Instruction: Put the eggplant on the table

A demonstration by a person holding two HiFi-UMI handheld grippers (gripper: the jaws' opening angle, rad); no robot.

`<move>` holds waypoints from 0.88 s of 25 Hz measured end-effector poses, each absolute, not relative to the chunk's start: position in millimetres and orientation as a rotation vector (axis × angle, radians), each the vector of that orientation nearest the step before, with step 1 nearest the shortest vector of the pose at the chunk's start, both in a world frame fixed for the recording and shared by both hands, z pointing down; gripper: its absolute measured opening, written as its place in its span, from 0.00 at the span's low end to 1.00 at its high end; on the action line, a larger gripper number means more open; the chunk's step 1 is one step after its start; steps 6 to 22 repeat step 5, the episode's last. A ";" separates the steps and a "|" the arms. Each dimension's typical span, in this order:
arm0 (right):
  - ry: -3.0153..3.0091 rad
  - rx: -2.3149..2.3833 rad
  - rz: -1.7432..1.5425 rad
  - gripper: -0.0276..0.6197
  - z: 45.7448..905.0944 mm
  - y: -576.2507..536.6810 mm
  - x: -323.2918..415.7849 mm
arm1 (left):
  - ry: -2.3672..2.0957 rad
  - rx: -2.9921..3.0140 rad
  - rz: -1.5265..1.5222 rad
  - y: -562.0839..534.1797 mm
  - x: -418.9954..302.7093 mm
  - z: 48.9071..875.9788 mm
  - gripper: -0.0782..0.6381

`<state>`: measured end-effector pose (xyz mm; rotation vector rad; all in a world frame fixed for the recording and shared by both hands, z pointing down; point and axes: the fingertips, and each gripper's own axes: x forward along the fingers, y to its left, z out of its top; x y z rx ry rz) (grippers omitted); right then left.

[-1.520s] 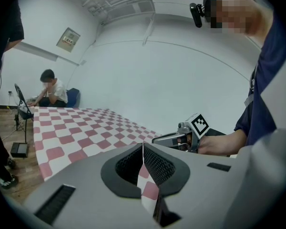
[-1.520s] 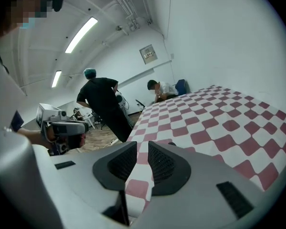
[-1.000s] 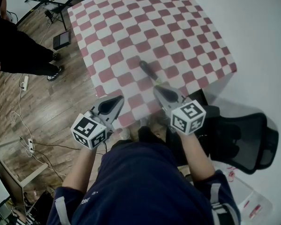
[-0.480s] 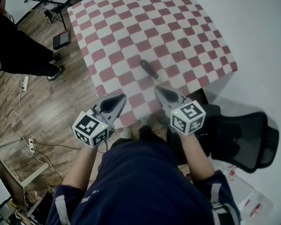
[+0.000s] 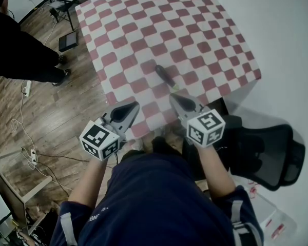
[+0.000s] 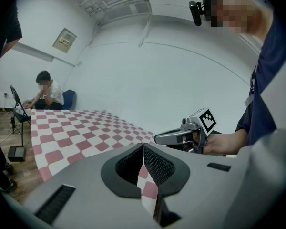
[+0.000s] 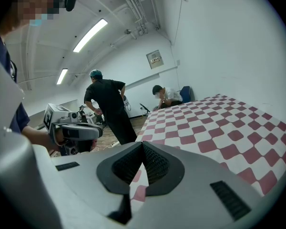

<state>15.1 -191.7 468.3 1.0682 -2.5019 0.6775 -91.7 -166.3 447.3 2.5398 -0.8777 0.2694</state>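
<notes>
A dark purple eggplant [image 5: 164, 76] with a green stem end lies on the red-and-white checkered table [image 5: 195, 29], near its front edge. My right gripper [image 5: 173, 97] is just short of the stem end, shut and empty, not touching the eggplant. My left gripper [image 5: 133, 105] hovers at the table's front left corner, shut with nothing in it. The left gripper view shows its own jaws [image 6: 143, 146] closed tip to tip, and the right gripper [image 6: 158, 138] beside them. In the right gripper view the jaws [image 7: 142, 143] are pressed together and hide the eggplant.
A black office chair [image 5: 267, 152] stands right of me, below the table's front corner. A person in black [image 5: 20, 50] stands on the wooden floor to the left, near cables [image 5: 25, 132] and a tablet stand [image 5: 68, 42]. Another person [image 7: 164, 95] sits at the table's far end.
</notes>
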 end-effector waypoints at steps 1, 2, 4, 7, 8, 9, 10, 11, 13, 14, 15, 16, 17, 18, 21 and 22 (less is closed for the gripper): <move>-2.501 1.068 0.678 0.07 468.3 -192.4 15.0 | -0.879 2.540 0.269 -166.8 -91.6 447.5 0.15; -2.500 1.068 0.677 0.07 468.4 -193.0 15.2 | -0.880 2.539 0.269 -167.4 -91.5 447.7 0.15; -2.500 1.067 0.677 0.07 468.8 -194.1 15.9 | -0.882 2.538 0.269 -168.5 -91.0 448.1 0.15; -2.499 1.066 0.678 0.07 469.1 -194.5 16.3 | -0.883 2.537 0.269 -169.0 -90.7 448.2 0.15; -2.499 1.066 0.678 0.07 469.1 -194.5 16.3 | -0.883 2.537 0.269 -169.0 -90.7 448.2 0.15; -2.499 1.066 0.678 0.07 469.1 -194.5 16.3 | -0.883 2.537 0.269 -169.0 -90.7 448.2 0.15; -2.499 1.066 0.678 0.07 469.1 -194.5 16.3 | -0.883 2.537 0.269 -169.0 -90.7 448.2 0.15; -2.499 1.066 0.678 0.07 469.1 -194.5 16.3 | -0.883 2.537 0.269 -169.0 -90.7 448.2 0.15; -2.499 1.066 0.678 0.07 469.1 -194.5 16.3 | -0.883 2.537 0.269 -169.0 -90.7 448.2 0.15; -2.499 1.066 0.678 0.07 469.1 -194.5 16.3 | -0.883 2.537 0.269 -169.0 -90.7 448.2 0.15; -2.499 1.066 0.678 0.07 469.1 -194.5 16.3 | -0.883 2.537 0.269 -169.0 -90.7 448.2 0.15; -2.499 1.066 0.678 0.07 469.1 -194.5 16.3 | -0.883 2.537 0.269 -169.0 -90.7 448.2 0.15; -2.499 1.066 0.678 0.07 469.1 -194.5 16.3 | -0.883 2.537 0.269 -169.0 -90.7 448.2 0.15; -2.499 1.066 0.678 0.07 469.1 -194.5 16.3 | -0.883 2.537 0.269 -169.0 -90.7 448.2 0.15; -2.499 1.066 0.678 0.07 469.1 -194.5 16.3 | -0.883 2.537 0.269 -169.0 -90.7 448.2 0.15; -2.499 1.066 0.678 0.07 469.1 -194.5 16.3 | -0.883 2.537 0.269 -169.0 -90.7 448.2 0.15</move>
